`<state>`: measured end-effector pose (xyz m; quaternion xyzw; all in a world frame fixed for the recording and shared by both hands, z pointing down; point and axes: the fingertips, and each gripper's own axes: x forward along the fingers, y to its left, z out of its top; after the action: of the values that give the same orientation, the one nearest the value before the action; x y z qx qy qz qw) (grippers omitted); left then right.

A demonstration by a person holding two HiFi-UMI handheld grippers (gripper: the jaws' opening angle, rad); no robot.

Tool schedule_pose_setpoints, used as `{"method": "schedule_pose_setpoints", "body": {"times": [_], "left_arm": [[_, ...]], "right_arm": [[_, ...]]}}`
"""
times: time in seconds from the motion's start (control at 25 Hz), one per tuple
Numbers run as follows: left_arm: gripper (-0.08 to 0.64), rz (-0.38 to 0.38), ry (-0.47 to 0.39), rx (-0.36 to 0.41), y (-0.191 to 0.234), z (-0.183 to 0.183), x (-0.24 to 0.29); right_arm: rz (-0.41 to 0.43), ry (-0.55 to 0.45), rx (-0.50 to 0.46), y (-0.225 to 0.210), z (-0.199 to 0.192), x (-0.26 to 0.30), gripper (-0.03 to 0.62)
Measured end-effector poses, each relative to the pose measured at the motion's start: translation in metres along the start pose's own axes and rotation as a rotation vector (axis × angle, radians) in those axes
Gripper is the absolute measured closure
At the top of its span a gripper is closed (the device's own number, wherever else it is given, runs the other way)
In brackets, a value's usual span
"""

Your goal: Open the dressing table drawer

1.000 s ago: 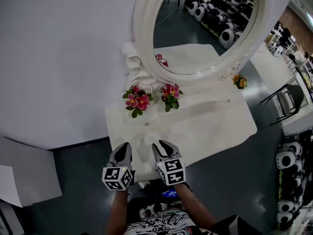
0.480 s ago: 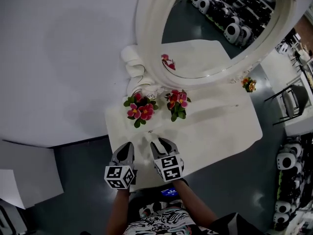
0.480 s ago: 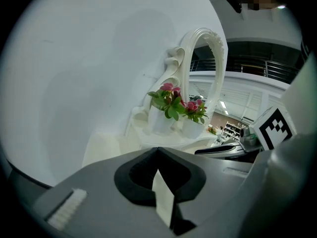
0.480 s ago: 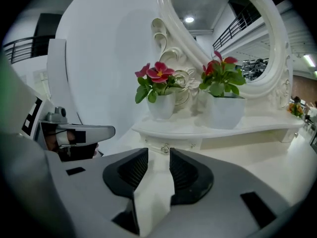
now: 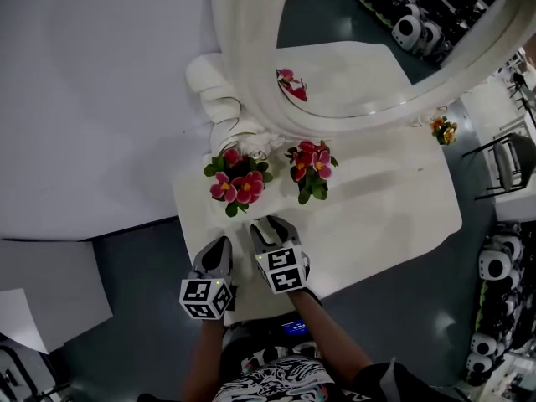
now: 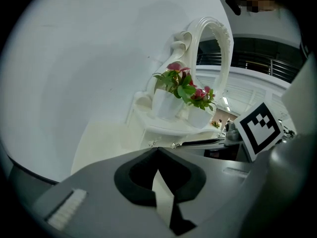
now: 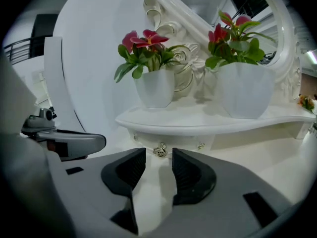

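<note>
The white dressing table [image 5: 385, 216] carries a low raised shelf [image 7: 198, 124] with a small drawer front [image 7: 181, 141] under it. A metal knob [image 7: 159, 150] sits on that front, and a second knob [image 7: 200, 146] lies to its right. My right gripper [image 7: 158, 165] points at the first knob; its jaws are opening, and the knob sits just beyond the fingertips, untouched. In the head view the right gripper [image 5: 268, 227] is over the table's front left part. The left gripper [image 5: 216, 247] hovers beside it, by the table's left edge, shut and empty [image 6: 157, 150].
Two white pots of pink flowers [image 7: 154, 86] [image 7: 246, 89] stand on the shelf right above the drawer. The oval mirror [image 5: 368, 48] in its carved frame rises behind them. A white wall [image 5: 84, 99] is on the left and dark floor [image 5: 126, 266] lies below.
Both grippers have moved forward over the table's front edge toward the flower pots. The right jaws stand wider apart than before.
</note>
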<state>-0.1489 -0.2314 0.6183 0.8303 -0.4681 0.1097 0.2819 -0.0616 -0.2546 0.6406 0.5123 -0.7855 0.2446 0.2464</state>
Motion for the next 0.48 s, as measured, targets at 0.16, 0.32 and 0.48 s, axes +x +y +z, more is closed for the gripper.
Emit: {"method": "schedule_pose_setpoints", "body": {"times": [0.16,0.32,0.48], "left_arm": [[0.558,-0.003,0.008,0.005,0.003,-0.001,0.004],[0.558,0.003,0.01,0.0,0.006,0.001,-0.001],[0.558,0.005,0.001,-0.011,0.008,0.002,-0.003]], "right_arm": [[-0.008,0.005,-0.008,-0.005,0.001,0.015,0.465],[-0.004,0.02,-0.006,-0.001,-0.003,0.013,0.491],[-0.009,0.034,-0.006,0.004,-0.012,0.005,0.491]]}}
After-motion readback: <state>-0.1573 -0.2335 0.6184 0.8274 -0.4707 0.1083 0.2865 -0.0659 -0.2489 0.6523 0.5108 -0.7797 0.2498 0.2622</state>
